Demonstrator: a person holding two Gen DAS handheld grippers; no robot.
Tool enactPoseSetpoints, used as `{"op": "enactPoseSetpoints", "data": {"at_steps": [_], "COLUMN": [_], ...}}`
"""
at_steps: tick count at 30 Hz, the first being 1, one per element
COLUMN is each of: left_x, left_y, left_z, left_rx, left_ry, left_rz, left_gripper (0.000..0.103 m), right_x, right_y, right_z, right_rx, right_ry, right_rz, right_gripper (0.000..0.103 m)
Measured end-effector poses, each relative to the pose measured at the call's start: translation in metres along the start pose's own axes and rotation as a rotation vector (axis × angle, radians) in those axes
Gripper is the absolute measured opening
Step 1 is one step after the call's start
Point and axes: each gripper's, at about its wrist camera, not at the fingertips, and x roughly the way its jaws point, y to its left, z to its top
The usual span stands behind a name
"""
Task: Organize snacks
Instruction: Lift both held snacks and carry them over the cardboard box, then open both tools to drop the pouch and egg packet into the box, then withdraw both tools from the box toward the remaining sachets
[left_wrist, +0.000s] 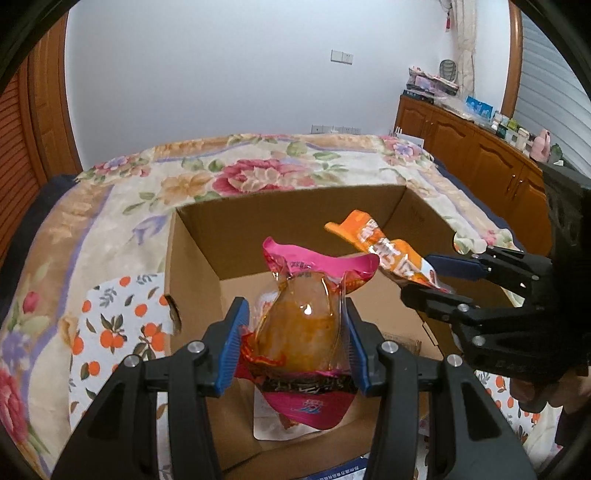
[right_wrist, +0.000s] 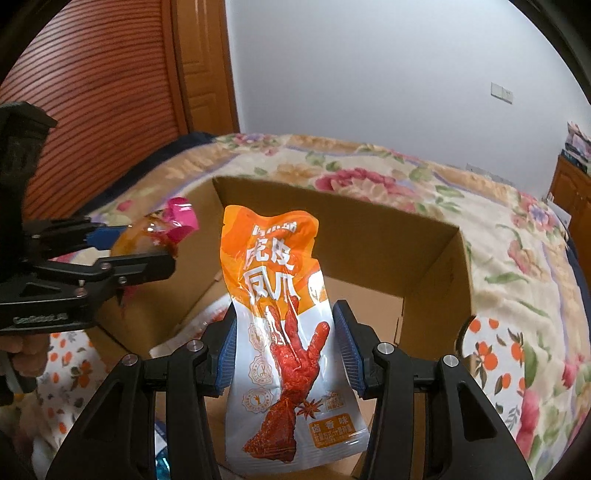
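Left gripper (left_wrist: 295, 339): we see its blue-padded fingers (left_wrist: 232, 347) clenched on the pink snack pouch (left_wrist: 306, 325), one pad on each side of the pouch's clear window; in the right wrist view the same gripper (right_wrist: 147, 251) enters from the left edge.

Pink snack pouch: we see it upright between the pads, held over the open cardboard box (left_wrist: 207, 273), its pink top edge curled and its pink bottom hanging below the fingers. In the right wrist view the pouch (right_wrist: 162, 229) shows only in part, behind the finger tips.

Right gripper (right_wrist: 286, 354): we see its fingers (right_wrist: 349, 350) clenched on the orange snack packet (right_wrist: 280, 321), gripping the packet at mid-height; in the left wrist view this gripper (left_wrist: 432, 280) reaches in from the right.

Orange snack packet: we see it upright over the box, orange at the top and white lower down, printed with a red chicken foot and Chinese characters. In the left wrist view the packet (left_wrist: 384, 251) tilts toward the box's far right corner, just beside the pink pouch; we cannot tell whether the two touch.

Cardboard box: we see it open at the top on the bed (left_wrist: 122, 229), its brown floor bare where visible; in the right wrist view the far wall (right_wrist: 369, 236) stands behind the packet.

Bed: we see a floral quilt, with an orange-print cloth (left_wrist: 110, 325) beside the box.

Cabinet (left_wrist: 472, 147): we see a wooden unit along the right wall with small items on top.
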Motion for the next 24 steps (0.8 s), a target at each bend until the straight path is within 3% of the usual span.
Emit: {"op": "enactPoseSetpoints", "data": {"at_steps": [18,24], "left_x": [0.024,0.017], "left_y": [-0.01,-0.011], "left_z": [-0.021,-0.023], "left_rx": [0.023,0.022], "left_ry": [0.078,0.073], "left_rz": [0.032,0.051], "left_gripper": [0.057,0.061], "right_x": [0.029,0.014], "right_y": [-0.007,-0.01], "right_z": [-0.017,-0.02], "right_rx": [0.025,0.048], "right_ry": [0.081,0.06], "right_rz": [-0.052,-0.047], "right_gripper": [0.052,0.057]}}
